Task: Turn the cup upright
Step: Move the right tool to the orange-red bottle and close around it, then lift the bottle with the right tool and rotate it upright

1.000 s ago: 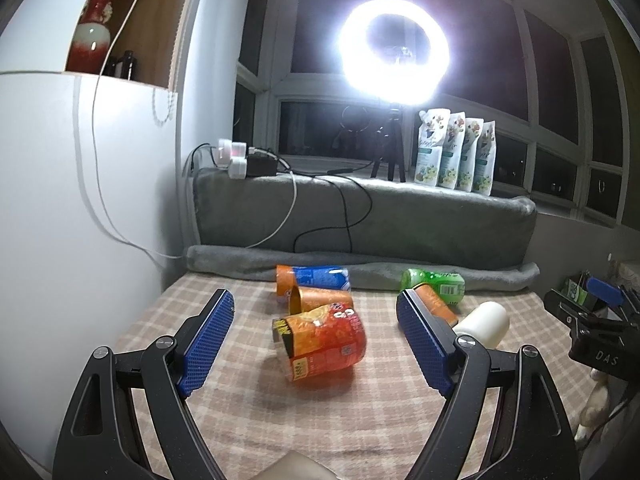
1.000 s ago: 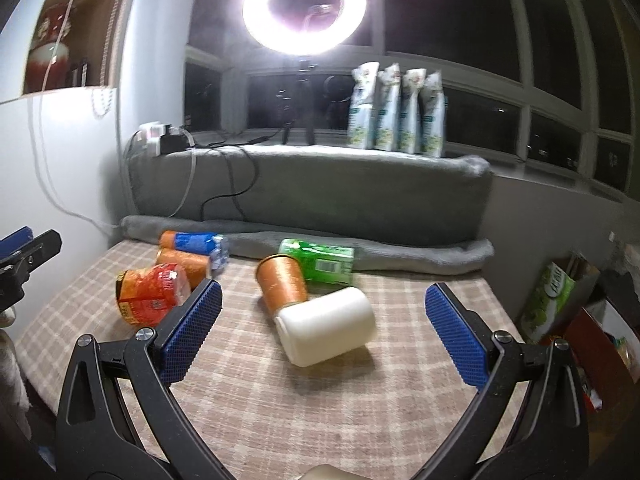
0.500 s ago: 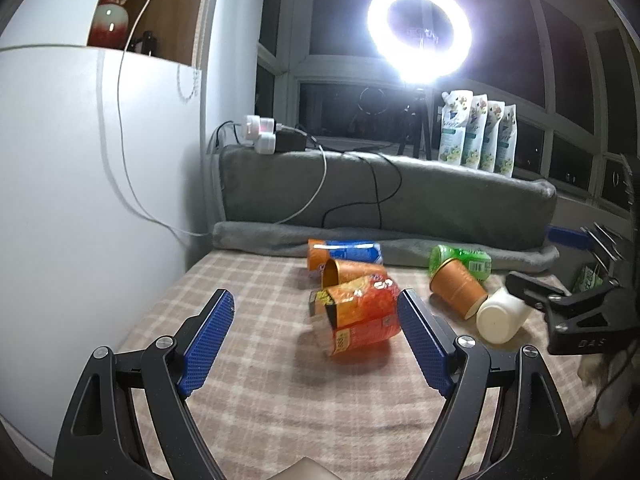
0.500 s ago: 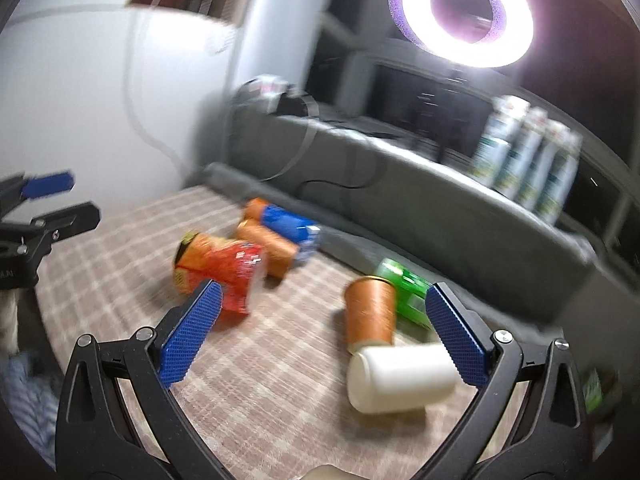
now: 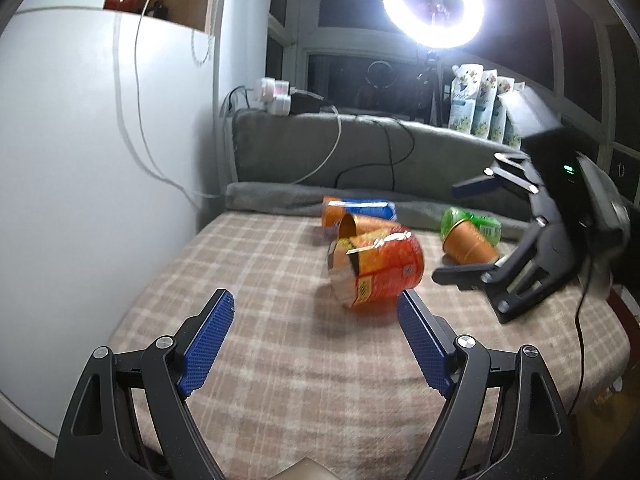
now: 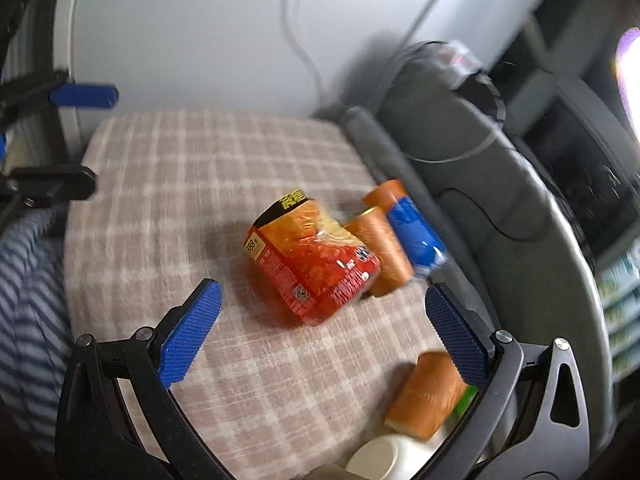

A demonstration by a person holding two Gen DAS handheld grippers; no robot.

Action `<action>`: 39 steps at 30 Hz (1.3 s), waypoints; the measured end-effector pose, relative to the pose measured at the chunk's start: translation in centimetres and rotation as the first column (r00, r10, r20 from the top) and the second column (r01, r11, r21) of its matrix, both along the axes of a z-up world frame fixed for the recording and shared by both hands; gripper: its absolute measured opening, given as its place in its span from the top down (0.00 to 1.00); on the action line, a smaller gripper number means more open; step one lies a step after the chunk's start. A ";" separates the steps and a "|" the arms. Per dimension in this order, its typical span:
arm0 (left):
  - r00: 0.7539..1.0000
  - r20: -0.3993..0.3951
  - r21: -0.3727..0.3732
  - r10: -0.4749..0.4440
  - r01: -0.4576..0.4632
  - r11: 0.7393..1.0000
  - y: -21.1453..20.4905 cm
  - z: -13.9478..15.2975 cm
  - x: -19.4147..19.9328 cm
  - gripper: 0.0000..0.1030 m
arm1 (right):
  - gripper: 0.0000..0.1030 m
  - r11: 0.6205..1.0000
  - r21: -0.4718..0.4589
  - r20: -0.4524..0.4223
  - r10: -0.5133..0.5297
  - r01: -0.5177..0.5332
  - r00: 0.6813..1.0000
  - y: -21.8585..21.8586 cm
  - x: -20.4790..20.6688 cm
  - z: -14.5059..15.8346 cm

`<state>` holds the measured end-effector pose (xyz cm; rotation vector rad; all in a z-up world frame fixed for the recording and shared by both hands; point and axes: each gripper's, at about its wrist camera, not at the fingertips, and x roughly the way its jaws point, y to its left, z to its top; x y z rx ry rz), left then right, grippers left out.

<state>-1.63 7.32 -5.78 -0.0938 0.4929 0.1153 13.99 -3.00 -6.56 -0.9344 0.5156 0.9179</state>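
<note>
A red and orange noodle cup [image 5: 376, 270] lies on its side in the middle of the checked cloth; it also shows in the right wrist view [image 6: 312, 258]. My left gripper [image 5: 316, 340] is open and empty, just short of it. My right gripper [image 6: 320, 328] is open and empty above the cup, and shows in the left wrist view [image 5: 476, 232] at the right. Other cups lie on their sides: an orange one [image 5: 468, 246] [image 6: 430, 390], another orange one [image 5: 362, 224] [image 6: 380, 248], and a white one [image 6: 376, 458].
A blue and orange can [image 5: 360, 208] [image 6: 416, 236] and a green can [image 5: 476, 222] lie by the grey cushion [image 5: 360, 152]. A white wall [image 5: 100, 160] stands at the left. A ring light [image 5: 432, 0] and several pouches [image 5: 476, 100] are at the back. Striped cloth [image 6: 28, 300] hangs off the table's edge.
My right gripper has swung left and over the noodle cup, looking down on it. My left gripper has drawn back and turned a little left. No cup has moved.
</note>
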 end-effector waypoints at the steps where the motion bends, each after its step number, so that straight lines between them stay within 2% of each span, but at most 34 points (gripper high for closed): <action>1: 1.000 -0.008 -0.004 0.004 -0.004 1.000 0.2 -0.2 0.0 0.19 | 0.00 1.000 -0.023 -0.006 0.018 -0.018 1.000 0.7 0.5 -0.3; 8: 0.998 -0.045 -0.028 0.045 -0.046 0.999 2.0 -1.3 0.7 0.19 | 0.00 0.977 -0.167 -0.010 0.131 -0.131 0.991 3.6 2.4 -1.5; 12: 0.997 -0.048 -0.037 0.067 -0.069 0.997 2.8 -1.5 0.9 0.19 | 0.00 0.939 -0.286 -0.016 0.196 -0.193 0.980 5.3 3.0 -2.7; 16: 0.995 -0.062 -0.050 0.083 -0.086 0.995 3.6 -1.9 1.4 0.19 | 0.00 0.879 -0.402 -0.037 0.266 -0.258 0.963 6.8 3.0 -4.4; 19: 0.993 -0.072 -0.057 0.092 -0.096 0.994 4.1 -2.2 1.6 0.19 | 0.00 0.843 -0.465 -0.034 0.289 -0.271 0.957 7.4 3.2 -5.8; 23: 0.992 -0.077 -0.059 0.103 -0.108 0.992 4.6 -2.4 1.8 0.19 | 0.00 0.820 -0.506 -0.030 0.295 -0.269 0.955 7.7 3.8 -6.8; 27: 0.990 -0.085 -0.067 0.112 -0.118 0.991 5.0 -2.6 2.0 0.19 | 0.01 0.813 -0.515 -0.037 0.295 -0.271 0.955 7.8 4.1 -7.3; 29: 0.990 -0.088 -0.067 0.115 -0.121 0.990 5.0 -2.6 2.0 0.19 | 0.10 0.809 -0.521 -0.049 0.292 -0.274 0.955 7.9 4.3 -7.8; 31: 0.989 -0.089 -0.067 0.117 -0.123 0.990 5.1 -2.7 2.0 0.19 | 0.13 0.806 -0.528 -0.048 0.288 -0.269 0.956 7.9 4.4 -8.3; 39: 0.989 -0.080 -0.064 0.125 -0.130 0.989 5.2 -2.4 1.6 0.19 | 0.14 0.848 -0.480 -0.059 0.222 -0.222 0.973 7.1 4.5 -7.2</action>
